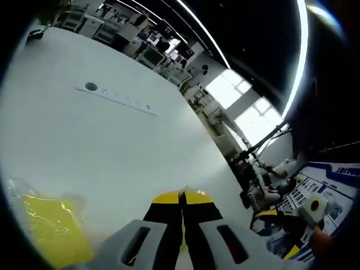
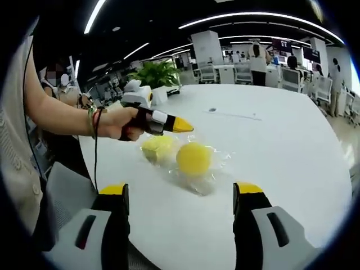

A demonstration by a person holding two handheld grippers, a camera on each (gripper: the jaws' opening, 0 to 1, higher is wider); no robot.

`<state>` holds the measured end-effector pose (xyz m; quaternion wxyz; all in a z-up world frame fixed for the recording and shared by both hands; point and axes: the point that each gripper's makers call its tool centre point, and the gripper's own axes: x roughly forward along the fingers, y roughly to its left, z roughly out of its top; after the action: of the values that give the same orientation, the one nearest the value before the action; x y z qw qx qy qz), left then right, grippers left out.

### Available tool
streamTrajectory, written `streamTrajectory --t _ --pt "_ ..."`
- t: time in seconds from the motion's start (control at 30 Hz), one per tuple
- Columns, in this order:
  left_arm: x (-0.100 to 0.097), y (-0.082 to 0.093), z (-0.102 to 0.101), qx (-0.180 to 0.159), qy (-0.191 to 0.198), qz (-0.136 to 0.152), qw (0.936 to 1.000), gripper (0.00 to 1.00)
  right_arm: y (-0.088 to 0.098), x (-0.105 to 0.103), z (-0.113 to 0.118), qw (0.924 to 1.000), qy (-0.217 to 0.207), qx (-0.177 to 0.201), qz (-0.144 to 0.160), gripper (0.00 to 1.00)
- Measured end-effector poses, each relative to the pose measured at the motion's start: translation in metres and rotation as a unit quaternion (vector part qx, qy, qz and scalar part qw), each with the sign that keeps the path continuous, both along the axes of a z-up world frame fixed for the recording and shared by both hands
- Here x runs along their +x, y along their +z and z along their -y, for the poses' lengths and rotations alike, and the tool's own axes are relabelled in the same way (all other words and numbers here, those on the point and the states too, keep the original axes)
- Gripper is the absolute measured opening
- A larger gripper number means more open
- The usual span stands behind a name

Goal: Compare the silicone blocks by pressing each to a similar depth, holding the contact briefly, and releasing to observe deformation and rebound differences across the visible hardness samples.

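Two yellow silicone blocks in clear wrapping lie on the white table [image 2: 270, 140]: a rounder one [image 2: 194, 158] and a paler one [image 2: 158, 148] just behind it to the left. My right gripper [image 2: 181, 189] is open, its yellow-tipped jaws spread wide in front of the blocks, touching neither. The left gripper [image 2: 179, 126] comes in from the left, held in a hand, jaws together, hovering just above the blocks. In the left gripper view, my left gripper [image 1: 181, 196] is shut on nothing above bare table, with a wrapped yellow block [image 1: 53, 228] at lower left.
A person's arm with a wrist band [image 2: 93, 121] reaches in from the left. A potted plant [image 2: 157, 73] stands at the table's far end. A grey disc and strip [image 1: 91, 86] lie on the tabletop. Desks and chairs [image 2: 242, 70] fill the room beyond.
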<state>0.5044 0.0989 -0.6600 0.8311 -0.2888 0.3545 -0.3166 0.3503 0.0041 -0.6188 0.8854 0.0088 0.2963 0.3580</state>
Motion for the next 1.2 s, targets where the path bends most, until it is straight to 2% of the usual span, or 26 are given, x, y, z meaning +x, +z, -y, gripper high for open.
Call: streamTrajectory --t 0.27,0.5,0.83,1.2 --pt "0.012 -0.028 -0.004 0.023 0.012 -0.019 0.9995 0.00 -0.006 -0.002 0.003 0.9999 -0.008 0.002 -0.009 0.69" --pt "0.020 -0.044 -0.010 0.035 0.017 -0.031 0.9988 0.00 -0.011 0.000 0.005 0.9998 -0.012 0.002 -0.017 0.69" --pt "0.024 -0.057 -0.011 0.043 0.022 -0.044 0.9979 0.00 -0.011 0.002 0.005 0.9998 -0.011 0.000 -0.017 0.69" --pt "0.024 -0.070 -0.015 0.075 0.026 -0.048 0.9957 0.00 -0.013 -0.001 0.007 0.9997 -0.015 0.000 -0.020 0.68"
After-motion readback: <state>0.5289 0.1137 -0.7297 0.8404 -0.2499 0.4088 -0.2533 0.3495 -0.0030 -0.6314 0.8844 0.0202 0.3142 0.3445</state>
